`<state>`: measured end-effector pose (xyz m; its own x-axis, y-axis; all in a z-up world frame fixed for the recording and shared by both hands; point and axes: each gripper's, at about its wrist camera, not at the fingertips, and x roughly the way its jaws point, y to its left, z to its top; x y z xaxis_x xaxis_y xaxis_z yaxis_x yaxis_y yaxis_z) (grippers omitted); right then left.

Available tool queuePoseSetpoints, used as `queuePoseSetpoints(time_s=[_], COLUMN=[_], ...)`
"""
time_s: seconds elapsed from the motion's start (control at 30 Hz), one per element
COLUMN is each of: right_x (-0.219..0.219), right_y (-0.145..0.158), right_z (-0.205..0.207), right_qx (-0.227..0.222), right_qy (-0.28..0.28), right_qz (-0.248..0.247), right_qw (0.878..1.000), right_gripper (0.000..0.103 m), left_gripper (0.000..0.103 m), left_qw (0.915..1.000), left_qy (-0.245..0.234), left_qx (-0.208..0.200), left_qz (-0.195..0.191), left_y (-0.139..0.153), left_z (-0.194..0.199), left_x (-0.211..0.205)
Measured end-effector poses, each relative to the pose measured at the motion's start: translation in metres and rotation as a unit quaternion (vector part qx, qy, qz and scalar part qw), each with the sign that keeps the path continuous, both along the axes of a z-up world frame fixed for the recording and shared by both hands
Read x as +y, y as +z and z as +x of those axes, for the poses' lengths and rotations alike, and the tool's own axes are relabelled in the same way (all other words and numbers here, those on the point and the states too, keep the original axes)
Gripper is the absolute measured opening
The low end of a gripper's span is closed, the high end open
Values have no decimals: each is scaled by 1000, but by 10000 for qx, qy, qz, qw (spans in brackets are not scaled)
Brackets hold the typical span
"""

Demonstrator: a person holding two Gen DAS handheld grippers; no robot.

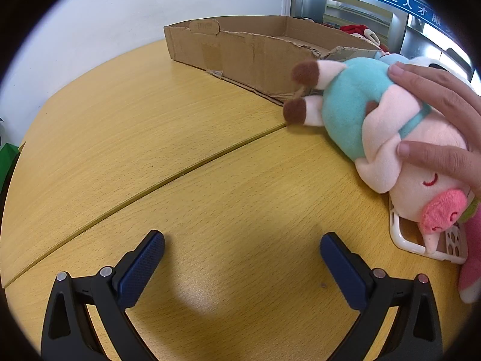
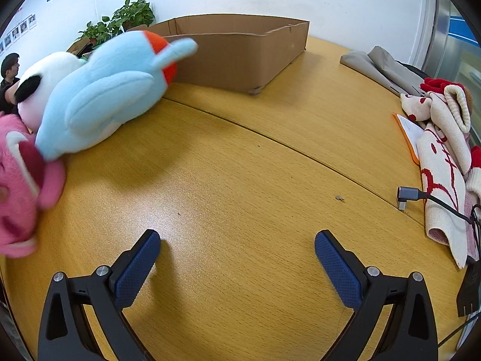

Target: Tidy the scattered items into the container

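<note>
Lying forward-right of the wide-open, empty left hand-held gripper [image 1: 242,251], the pig plush [image 1: 375,126] stretches its long axis toward the cardboard box [image 1: 240,51]; the right hand-held gripper [image 2: 237,249] gapes empty too.

Left gripper [image 1: 242,242] spread wide, blue pads [image 1: 141,267] apart, nothing between. Right gripper [image 2: 237,240] likewise wide, pads [image 2: 136,270] apart, gap bare. Bare hand [image 1: 442,120] ahead and right of the left fingers, flat, fingers spread, pressing down.
</note>
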<state>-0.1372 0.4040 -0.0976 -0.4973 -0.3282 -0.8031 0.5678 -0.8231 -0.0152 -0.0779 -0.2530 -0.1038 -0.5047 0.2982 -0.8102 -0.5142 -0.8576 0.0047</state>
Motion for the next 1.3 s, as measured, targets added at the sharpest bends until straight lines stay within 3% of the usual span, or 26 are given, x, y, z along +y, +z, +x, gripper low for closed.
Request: queuePoseSetpoints(time_s=[1.3], right_x=[0], right_y=[0], right_z=[0], right_qx=[0], right_qy=[-6], right_qz=[2], right_qw=[10000], right_gripper=[103], left_gripper=[103], left_qw=[10000], left_qy=[-37], left_qx=[-11], left_qz=[-3], left_y=[4], left_z=[-3], left_x=[-1])
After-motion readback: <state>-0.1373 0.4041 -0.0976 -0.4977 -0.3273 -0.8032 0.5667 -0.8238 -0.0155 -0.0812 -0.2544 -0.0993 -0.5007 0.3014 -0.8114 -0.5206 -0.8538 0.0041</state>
